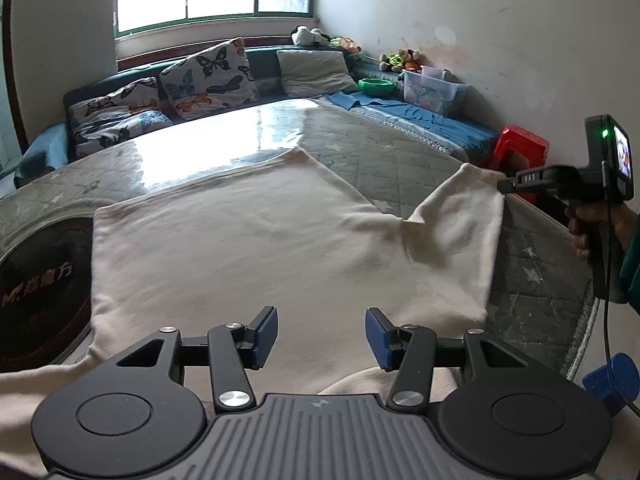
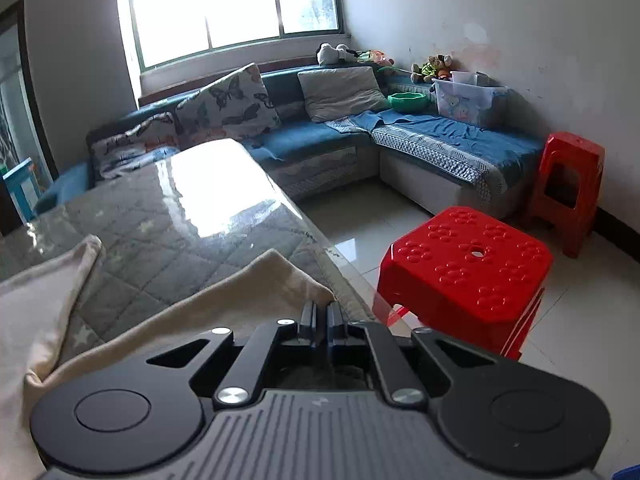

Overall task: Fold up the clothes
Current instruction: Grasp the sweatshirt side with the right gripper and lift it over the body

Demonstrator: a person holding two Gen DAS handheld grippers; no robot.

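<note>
Cream shirt lies spread flat on the tabletop, which is covered by a grey quilted cloth under a glossy clear sheet. The shirt's near edge runs under the left tongs.

Left tongs: blue-padded fingers stand well apart, hovering over the shirt's near part, nothing between them.

Right tongs: fingers pressed together, clamped on the shirt's sleeve at its cuff. In the left wrist view the right tongs come in from the right side, and the sleeve is lifted off the tabletop and stretched out sideways toward them. The hand holding the handle shows at the right margin. In the right wrist view the pinched cloth sits at the tabletop's right edge, just beside a red stool on the tiled floor.

A dark round panel with printed lettering shows in the tabletop at the left, partly covered by the shirt.

Background: blue corner sofa with butterfly-print cushions, a second red stool by the wall, window behind.
</note>
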